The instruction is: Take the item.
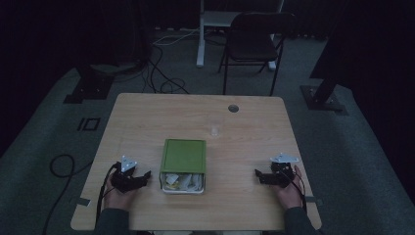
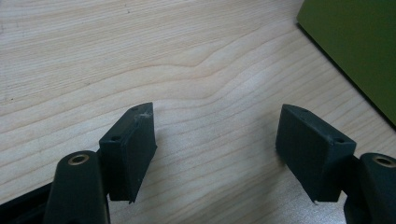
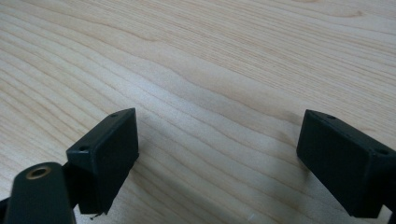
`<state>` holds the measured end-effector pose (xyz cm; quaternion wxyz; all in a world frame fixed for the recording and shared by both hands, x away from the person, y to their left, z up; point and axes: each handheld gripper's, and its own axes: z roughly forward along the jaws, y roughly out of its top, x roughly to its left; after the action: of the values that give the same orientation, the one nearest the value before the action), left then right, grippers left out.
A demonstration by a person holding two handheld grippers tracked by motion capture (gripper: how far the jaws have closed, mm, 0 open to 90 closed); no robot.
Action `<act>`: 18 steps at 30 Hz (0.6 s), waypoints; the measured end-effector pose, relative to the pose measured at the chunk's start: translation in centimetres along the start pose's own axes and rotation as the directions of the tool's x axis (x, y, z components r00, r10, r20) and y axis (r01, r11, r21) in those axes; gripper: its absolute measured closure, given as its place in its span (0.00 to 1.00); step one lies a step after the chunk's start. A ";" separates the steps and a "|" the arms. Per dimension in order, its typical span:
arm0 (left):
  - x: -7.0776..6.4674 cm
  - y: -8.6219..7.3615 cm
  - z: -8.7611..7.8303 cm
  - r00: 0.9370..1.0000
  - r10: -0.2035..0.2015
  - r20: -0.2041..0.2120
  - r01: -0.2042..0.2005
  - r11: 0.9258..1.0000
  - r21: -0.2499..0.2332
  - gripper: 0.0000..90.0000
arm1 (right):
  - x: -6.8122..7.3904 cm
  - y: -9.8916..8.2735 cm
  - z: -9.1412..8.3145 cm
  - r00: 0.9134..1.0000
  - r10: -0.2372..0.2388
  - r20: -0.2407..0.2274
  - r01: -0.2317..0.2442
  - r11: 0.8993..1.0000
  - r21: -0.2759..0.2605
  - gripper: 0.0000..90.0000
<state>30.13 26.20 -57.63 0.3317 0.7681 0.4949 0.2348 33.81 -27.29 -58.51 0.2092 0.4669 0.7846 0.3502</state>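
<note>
At the near middle of the table, a green-lidded box is found, its lid slid back so that pale contents are exposed at the front. The left gripper rests just beside it, the right gripper well apart; both are spread wide and empty. The box is best steadied by its wall before the lid is gripped squarely.

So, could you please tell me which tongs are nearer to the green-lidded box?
Left. The left tongs sit just beside the green-lidded box, at its left edge; the right tongs rest farther off to its right.
</note>
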 end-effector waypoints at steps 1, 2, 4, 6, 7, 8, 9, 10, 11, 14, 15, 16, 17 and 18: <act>0.0 0.0 0.0 1.000 -0.001 -0.001 0.001 1.000 0.000 0.33 | 0.1 0.0 0.0 1.000 0.008 0.010 -0.008 1.000 0.000 0.14; 0.0 0.0 0.0 1.000 -0.002 -0.002 0.002 1.000 0.000 0.33 | 0.1 0.0 0.0 1.000 0.008 0.010 -0.008 1.000 0.000 0.14; 0.0 0.0 0.0 1.000 0.003 0.002 -0.003 1.000 0.001 0.33 | 0.2 0.0 0.0 1.000 0.013 0.013 -0.013 1.000 0.000 0.14; 0.2 0.1 0.0 1.000 0.010 0.010 -0.010 1.000 0.005 0.32 | 0.2 0.0 0.0 1.000 0.014 0.013 -0.014 1.000 0.000 0.14; 0.4 0.1 0.1 1.000 0.019 0.018 -0.019 1.000 0.006 0.32 | 0.3 0.0 0.0 1.000 0.014 0.015 -0.014 1.000 0.000 0.14; 0.4 0.1 0.1 1.000 0.019 0.018 -0.019 1.000 0.006 0.32 | 0.3 0.0 0.0 1.000 0.014 0.015 -0.014 1.000 0.000 0.14; 0.5 0.1 0.0 0.999 0.024 0.024 -0.024 1.000 0.008 0.32 | 0.4 0.0 0.0 1.000 0.011 0.012 -0.011 1.000 0.000 0.14; 0.5 0.1 0.0 0.999 0.024 0.024 -0.024 1.000 0.008 0.32 | 0.4 0.0 0.0 1.000 0.011 0.012 -0.011 1.000 0.000 0.14; 0.6 0.1 0.0 0.999 0.024 0.026 -0.024 1.000 0.009 0.32 | 0.4 0.0 0.0 1.000 0.010 0.010 -0.010 1.000 0.000 0.14; 0.9 0.0 -0.1 0.999 0.032 0.030 -0.033 0.999 0.010 0.31 | 0.6 -0.1 -0.1 1.000 0.013 0.014 -0.013 1.000 -0.003 0.16; 0.9 0.0 -0.1 0.999 0.032 0.030 -0.033 0.999 0.010 0.30 | 0.6 -0.1 -0.2 1.000 0.015 0.017 -0.015 1.000 -0.003 0.16; 0.9 0.0 -0.1 0.999 0.029 0.027 -0.029 1.000 0.011 0.29 | 0.7 -0.1 -0.2 1.000 0.017 0.019 -0.017 1.000 -0.002 0.16; 0.9 0.0 -0.1 0.999 0.029 0.027 -0.029 1.000 0.011 0.29 | 0.7 -0.1 -0.2 1.000 0.017 0.019 -0.017 1.000 -0.002 0.16; 0.9 0.0 -0.1 0.999 0.025 0.025 -0.026 1.000 0.011 0.29 | 0.8 -0.1 -0.2 1.000 0.017 0.021 -0.017 1.000 -0.001 0.17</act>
<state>30.39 27.06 -57.57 0.3304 0.7790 0.4823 0.2267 33.21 -26.75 -58.44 0.2146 0.4773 0.7782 0.3472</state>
